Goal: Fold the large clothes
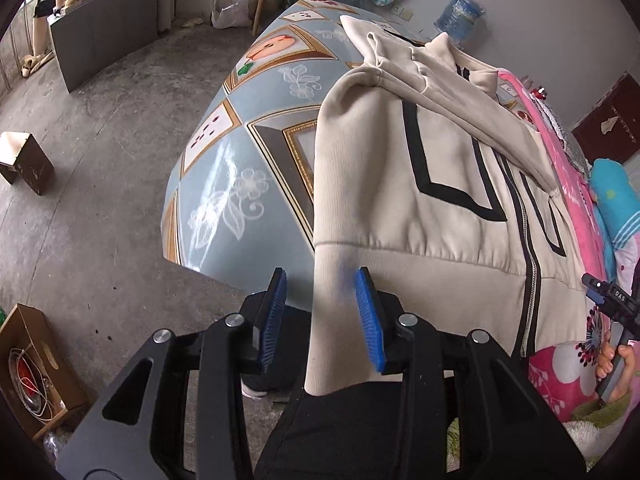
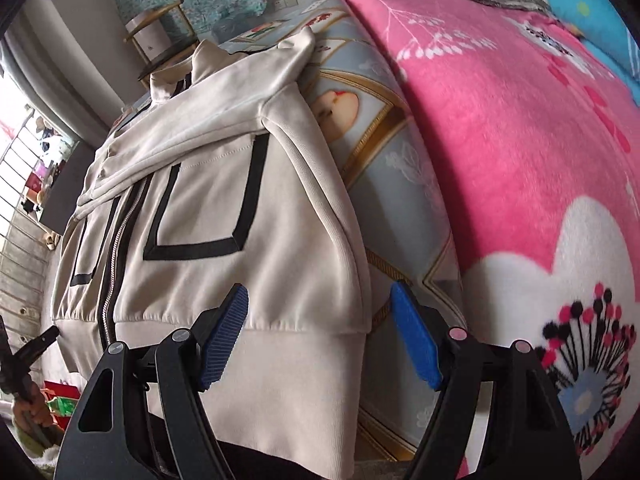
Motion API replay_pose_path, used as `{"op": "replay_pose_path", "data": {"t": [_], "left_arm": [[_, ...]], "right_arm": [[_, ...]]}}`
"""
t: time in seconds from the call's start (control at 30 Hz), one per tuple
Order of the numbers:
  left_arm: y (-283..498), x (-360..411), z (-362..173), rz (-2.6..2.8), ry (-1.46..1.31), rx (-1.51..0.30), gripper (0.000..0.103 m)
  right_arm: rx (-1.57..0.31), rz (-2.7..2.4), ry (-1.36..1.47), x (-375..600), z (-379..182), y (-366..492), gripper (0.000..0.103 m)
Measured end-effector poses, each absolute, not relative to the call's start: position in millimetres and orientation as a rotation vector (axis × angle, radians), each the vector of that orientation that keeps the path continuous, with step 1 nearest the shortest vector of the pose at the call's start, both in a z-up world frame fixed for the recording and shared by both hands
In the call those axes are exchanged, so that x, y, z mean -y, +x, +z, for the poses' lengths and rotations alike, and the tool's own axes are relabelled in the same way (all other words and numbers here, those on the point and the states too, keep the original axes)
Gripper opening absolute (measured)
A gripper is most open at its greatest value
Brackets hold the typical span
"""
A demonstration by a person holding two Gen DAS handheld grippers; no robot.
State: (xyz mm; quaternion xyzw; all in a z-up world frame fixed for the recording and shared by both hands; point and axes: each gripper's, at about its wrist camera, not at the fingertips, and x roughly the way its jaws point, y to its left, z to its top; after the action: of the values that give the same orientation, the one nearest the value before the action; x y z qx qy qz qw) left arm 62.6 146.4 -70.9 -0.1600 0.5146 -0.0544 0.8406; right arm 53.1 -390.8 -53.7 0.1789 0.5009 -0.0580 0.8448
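Left wrist: both grippers point(image 1: 320, 316) point(image 2: 320, 336) gape loosely around jacket point(image 1: 440, 200) hem, gripping nothing

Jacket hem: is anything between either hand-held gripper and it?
Nothing visible. The jacket hem hangs over the table edge, lying between the open pads of the left hand-held gripper and right hand-held gripper.

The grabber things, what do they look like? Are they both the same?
Yes, they match. The left gripper and the right gripper each have two black angular arms with cut-out holes and round silver bolts. Each finger ends in a bright blue ribbed pad. Seen from the left camera, the right tool's black handle carries small white lettering. No cables show.
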Motion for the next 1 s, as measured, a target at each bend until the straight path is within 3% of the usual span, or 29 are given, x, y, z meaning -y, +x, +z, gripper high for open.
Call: {"op": "replay_pose_path", "data": {"t": [0.27, 0.47, 0.67, 1.0], "left_arm": [[36.3, -141.1, -84.2, -0.183, -0.419, -1.100, 0.032], [25.9, -135.6, -82.3, -0.196, -0.385, -1.094, 0.010], [13.9, -124.8, -56.5, -0.211, -0.251, -1.025, 0.005], [30.5, -123.4, 12.6, -0.280, -0.294, -0.835, 0.004]], "right_arm": [[-1.050, -0.068, 0.440, 387.8, -56.3, 14.0, 0.071], [-1.055, -0.091, 0.418, 380.5, -60.0, -1.9, 0.047], [-1.051, -0.110, 0.368, 372.0, -60.1, -8.6, 0.009], [-0.895, -0.093, 0.305, 365.9, 0.6, 8.0, 0.006]]}}
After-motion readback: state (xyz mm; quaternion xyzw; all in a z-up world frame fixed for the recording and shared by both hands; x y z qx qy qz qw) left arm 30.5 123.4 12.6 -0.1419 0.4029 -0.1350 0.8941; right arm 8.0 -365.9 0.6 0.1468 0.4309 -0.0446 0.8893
